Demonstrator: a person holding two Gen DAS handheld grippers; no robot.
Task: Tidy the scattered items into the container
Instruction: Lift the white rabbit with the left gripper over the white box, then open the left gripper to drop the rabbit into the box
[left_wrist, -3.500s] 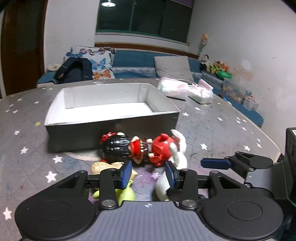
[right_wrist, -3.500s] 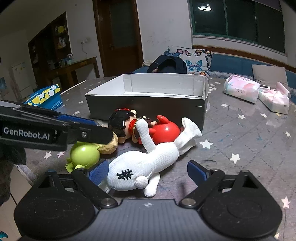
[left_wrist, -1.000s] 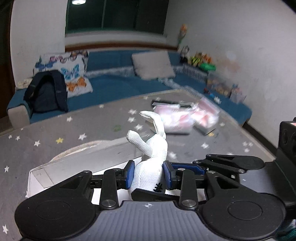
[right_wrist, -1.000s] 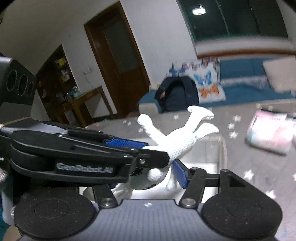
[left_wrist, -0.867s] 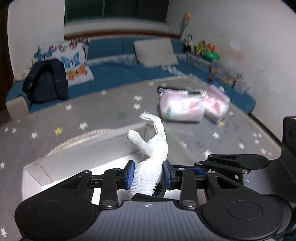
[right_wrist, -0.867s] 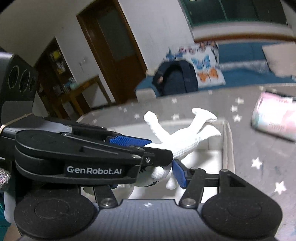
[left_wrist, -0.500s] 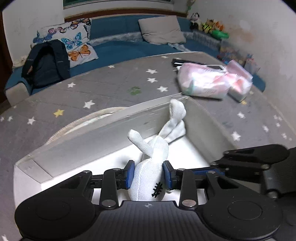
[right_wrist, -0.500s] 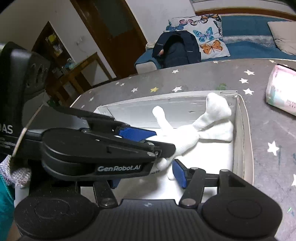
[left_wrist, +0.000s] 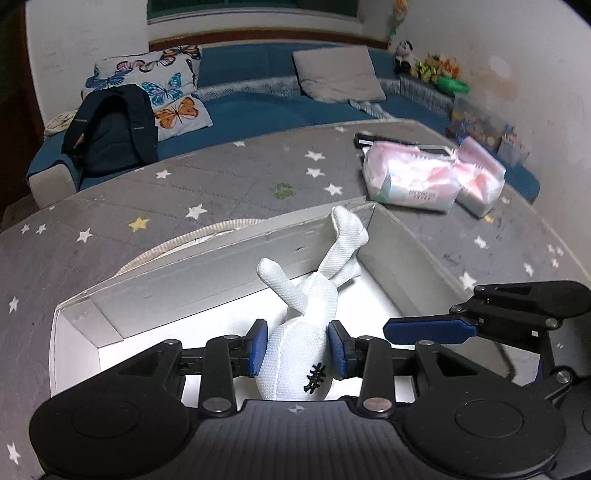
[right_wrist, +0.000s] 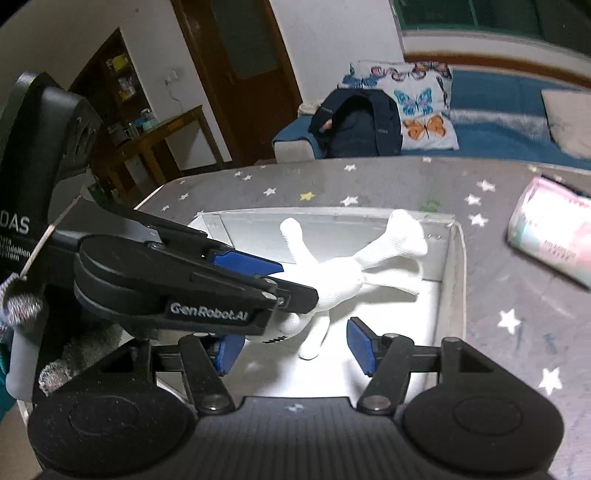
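vs. 3.5 s back: the white plush toy (left_wrist: 299, 343) no longer lies on the desk (left_wrist: 221, 184) in front of the box (left_wrist: 402, 254) with the other toys; it is now inside the box, over the white floor. half a second back it sat much the same, but both views now look steeper into the box and more of the floor shows. left tool (left_wrist: 297, 349): blue pads pressed on both sides of the toy's round body, closed on it, black stitched mark facing the camera just below the pads. the toy's limbs point away from the tool toward the far wall of the box; one limb (left_wrist: 345, 225) reaches up the wall at the far right corner, its tip about level with the rim, another (left_wrist: 275, 277) sticks up free at mid-wall. right tool (right_wrist: 295, 349): jaws opening, pads standing apart; in the right wrist view the toy's lower body and one thin leg (right_wrist: 314, 339) lie in the gap, the right-hand pad clear of the fabric, the other pad partly hidden behind the left tool's finger, so contact there cannot be told. the right tool's finger shows in the left view at right, beside the left tool, off the toy. pink tissue packs (left_wrist: 413, 177) lie on the desk beyond the box's right corner, near the far right edge.
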